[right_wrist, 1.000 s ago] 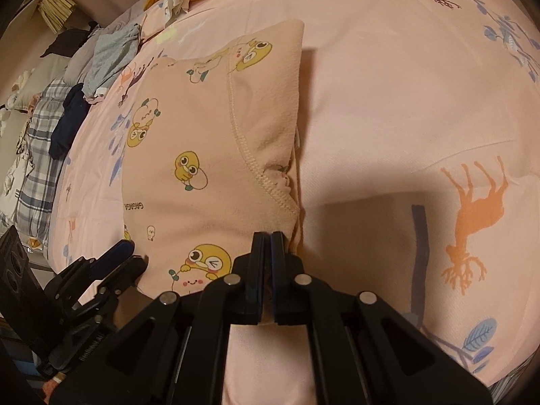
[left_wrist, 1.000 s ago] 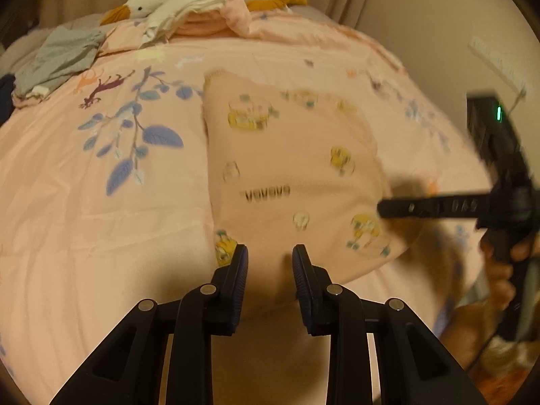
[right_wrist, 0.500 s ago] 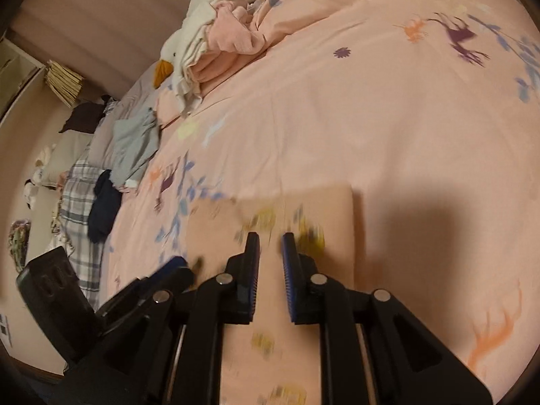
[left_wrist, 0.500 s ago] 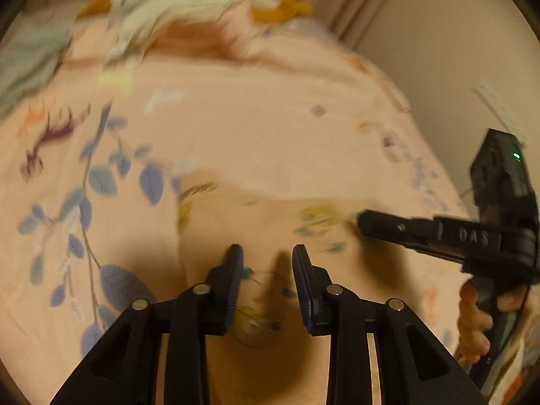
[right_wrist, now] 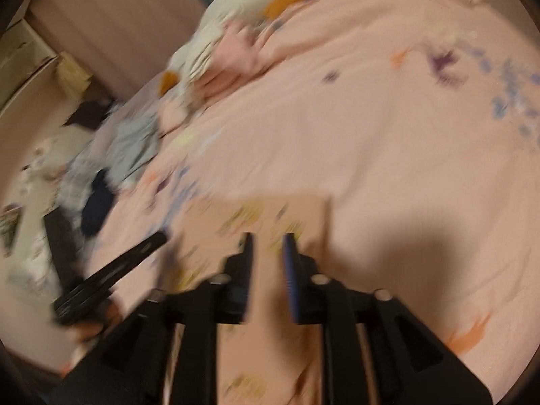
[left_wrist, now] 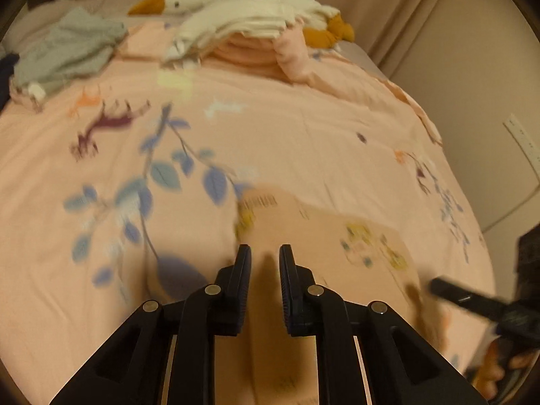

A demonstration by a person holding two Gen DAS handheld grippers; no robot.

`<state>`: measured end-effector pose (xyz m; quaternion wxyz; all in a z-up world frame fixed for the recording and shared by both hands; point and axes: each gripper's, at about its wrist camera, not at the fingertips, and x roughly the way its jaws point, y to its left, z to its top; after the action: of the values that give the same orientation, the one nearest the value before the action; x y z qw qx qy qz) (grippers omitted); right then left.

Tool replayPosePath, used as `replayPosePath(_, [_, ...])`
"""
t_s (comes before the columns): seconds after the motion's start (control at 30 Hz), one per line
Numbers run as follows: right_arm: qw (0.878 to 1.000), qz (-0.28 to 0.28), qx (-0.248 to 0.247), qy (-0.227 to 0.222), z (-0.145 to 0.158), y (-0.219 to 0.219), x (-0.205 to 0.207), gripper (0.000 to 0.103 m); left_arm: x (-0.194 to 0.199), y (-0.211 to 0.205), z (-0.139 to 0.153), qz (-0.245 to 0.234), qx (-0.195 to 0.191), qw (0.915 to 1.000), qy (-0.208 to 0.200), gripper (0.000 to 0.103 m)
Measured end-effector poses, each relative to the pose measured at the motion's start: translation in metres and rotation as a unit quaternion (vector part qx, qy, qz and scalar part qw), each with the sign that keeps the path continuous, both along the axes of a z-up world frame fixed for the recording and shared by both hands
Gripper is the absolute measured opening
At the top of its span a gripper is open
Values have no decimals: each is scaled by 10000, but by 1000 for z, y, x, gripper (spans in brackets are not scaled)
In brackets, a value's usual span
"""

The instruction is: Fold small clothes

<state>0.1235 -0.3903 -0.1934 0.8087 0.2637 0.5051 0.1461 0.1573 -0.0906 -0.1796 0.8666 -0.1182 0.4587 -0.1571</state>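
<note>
Jaws apart over peach garment (left_wrist: 324,236)

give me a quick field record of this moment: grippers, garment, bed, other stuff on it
left gripper: open, empty, over the garment
right gripper: open, empty, over the garment
garment: peach with yellow cartoon prints, lying flat on the duvet
duvet: pink, leaf and deer prints
far end: goose plush on pink bedding, grey clothing to its left
image quality: motion blur in both views

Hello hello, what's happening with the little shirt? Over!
Left hand-held gripper open, right hand-held gripper open, both empty. Peach shirt flat on the bedspread. Nothing blocking it.
</note>
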Motion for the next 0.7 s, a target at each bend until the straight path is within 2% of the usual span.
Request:
replayPosePath(0.03, [9994, 40, -287, 200, -6, 7, 0, 30, -3, 2, -5, -5, -40, 9999, 135, 12])
replayPosePath(0.1, [9922, 166, -1067, 616, -24, 21, 1, 32, -8, -2, -16, -19, 168, 9991, 399, 13])
replayPosePath(0.13, [9908, 87, -1150, 712, -28, 19, 2, 40, -12, -2, -19, 20, 261, 9990, 356, 14])
replayPosePath(0.17, [9912, -90, -1047, 802, -29, 13, 2, 45, -17, -1, -18, 82, 255, 9993, 268, 16])
replayPosePath(0.2, [9919, -395, -762, 931, -27, 3, -1, 46, -21, 1, -15, 181, 266, 9992, 255, 16])
replayPosePath(0.27, [9925, -784, -421, 842, -17, -10, -10, 48, -28, 1, -3, 301, 312, 9987, 250, 16])
replayPosePath(0.3, [9932, -885, -363, 663, -10, -13, -15, 48, -34, 1, 3, 286, 293, 9991, 141, 16])
replayPosePath(0.37, [9957, -736, -290, 485, -1, -13, -20, 49, -47, 0, 15, 304, 407, 9985, -197, 19])
replayPosePath(0.4, [9962, -696, -168, 492, -2, -11, -23, 50, -54, -3, 21, 340, 631, 9967, -367, 22])
replayPosePath(0.43, [9963, -681, 20, 524, -4, -11, -25, 51, -58, -6, 23, 335, 849, 9945, -523, 32])
replayPosePath(0.47, [9960, -666, 194, 566, -6, -11, -29, 52, -63, -6, 25, 327, 1013, 9920, -676, 47])
replayPosePath(0.53, [9954, -532, 506, 612, -12, -7, -33, 57, -72, -4, 25, 290, 1145, 9876, -1032, 62])
replayPosePath(0.6, [9957, -385, 518, 669, -14, 7, -33, 59, -77, -1, 24, 188, 1079, 9867, -1198, 66])
replayPosePath(0.67, [9969, -358, 274, 648, -14, 11, -32, 63, -71, 1, 23, 53, 1022, 9889, -1075, 71])
replayPosePath(0.7, [9973, -342, 165, 634, -15, 13, -30, 70, -69, 2, 21, -61, 954, 9909, -950, 72])
